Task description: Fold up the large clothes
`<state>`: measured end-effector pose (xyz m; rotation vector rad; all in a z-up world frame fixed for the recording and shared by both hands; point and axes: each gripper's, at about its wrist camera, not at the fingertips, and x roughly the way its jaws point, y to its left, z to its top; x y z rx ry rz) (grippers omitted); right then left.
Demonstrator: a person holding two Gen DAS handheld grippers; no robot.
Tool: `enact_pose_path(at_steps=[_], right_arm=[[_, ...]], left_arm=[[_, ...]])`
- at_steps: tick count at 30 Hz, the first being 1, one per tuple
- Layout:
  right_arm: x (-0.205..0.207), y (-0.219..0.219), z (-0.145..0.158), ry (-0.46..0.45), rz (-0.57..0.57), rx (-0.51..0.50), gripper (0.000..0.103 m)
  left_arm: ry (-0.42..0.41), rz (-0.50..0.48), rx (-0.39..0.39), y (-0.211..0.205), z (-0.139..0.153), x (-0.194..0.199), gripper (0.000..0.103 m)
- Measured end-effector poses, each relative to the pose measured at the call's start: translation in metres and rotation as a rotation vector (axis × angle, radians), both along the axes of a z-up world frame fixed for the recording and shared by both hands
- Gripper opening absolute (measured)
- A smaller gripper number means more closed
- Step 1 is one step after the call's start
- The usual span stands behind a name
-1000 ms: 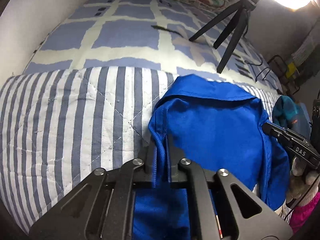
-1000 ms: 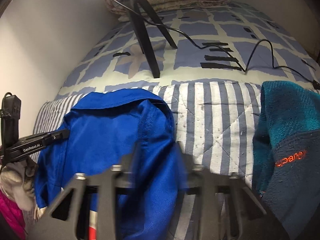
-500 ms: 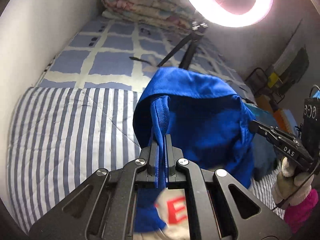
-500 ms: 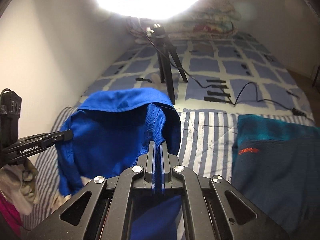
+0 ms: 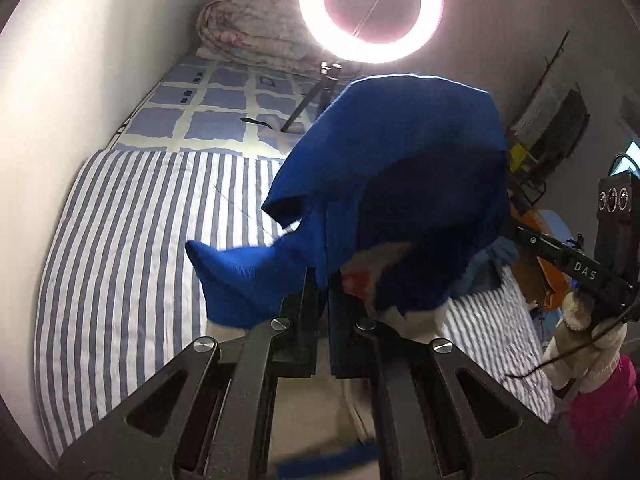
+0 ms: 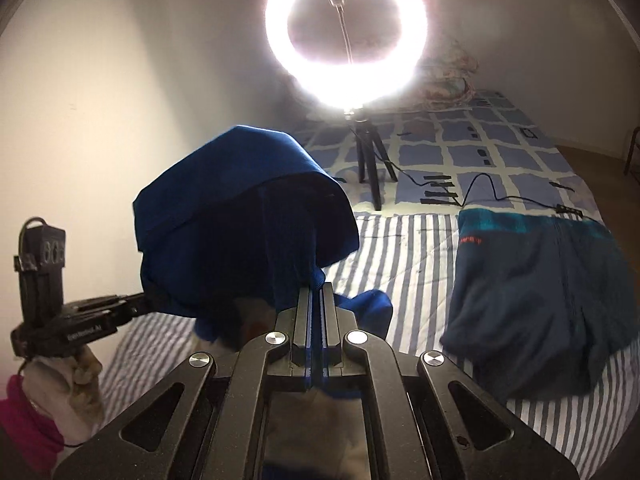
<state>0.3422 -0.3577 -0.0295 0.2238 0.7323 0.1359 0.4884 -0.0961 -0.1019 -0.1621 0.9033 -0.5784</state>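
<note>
Left gripper (image 5: 323, 280): fingers (image 5: 309, 300) pressing together, pinching an edge of the bright blue fabric garment (image 5: 400, 184). Right gripper (image 6: 316, 300): fingers (image 6: 304, 316) likewise clamping its cloth (image 6: 240, 216). Garment is hanging bunched in the air above the blue-and-white striped quilted bed (image 5: 132, 248).

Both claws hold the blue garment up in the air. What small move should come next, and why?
Probably spread both claws apart: the blue garment hangs bunched between the left claw and right claw, above the striped quilt.
</note>
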Motion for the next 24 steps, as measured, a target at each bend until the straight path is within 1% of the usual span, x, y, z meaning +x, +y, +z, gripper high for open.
enact_pose_path(at_steps=[5,6,7,10,13,17,19,22,24], right_arm=[[-0.06,0.01,0.006,-0.011,0.026,-0.035,0.002],[-0.068,0.01,0.006,-0.009,0.028,-0.037,0.001],[-0.084,0.011,0.004,-0.007,0.032,-0.038,0.001],[-0.123,0.015,-0.004,0.002,0.037,-0.057,0.001],[-0.164,0.021,-0.023,0.033,0.05,-0.079,0.0],[-0.205,0.021,-0.05,0.08,0.04,-0.067,0.0],[-0.219,0.023,-0.063,0.104,0.036,-0.08,0.0],[-0.238,0.029,-0.079,0.156,0.069,-0.102,0.0],[-0.251,0.032,-0.082,0.18,0.077,-0.122,0.0]], left_arm=[[-0.035,-0.026,0.011,0.007,0.011,-0.058,0.001],[-0.038,-0.032,0.014,0.009,0.012,-0.072,0.001],[-0.036,-0.037,0.013,0.01,0.01,-0.077,0.001],[-0.026,-0.059,0.015,0.017,0.004,-0.113,0.001],[-0.016,-0.072,0.037,0.024,-0.01,-0.148,0.001],[-0.001,-0.082,0.066,0.03,-0.035,-0.194,0.0],[0.007,-0.094,0.084,0.031,-0.047,-0.212,0.001],[0.015,-0.106,0.154,0.03,-0.072,-0.238,0.001],[0.063,-0.12,0.173,0.036,-0.091,-0.25,0.001]])
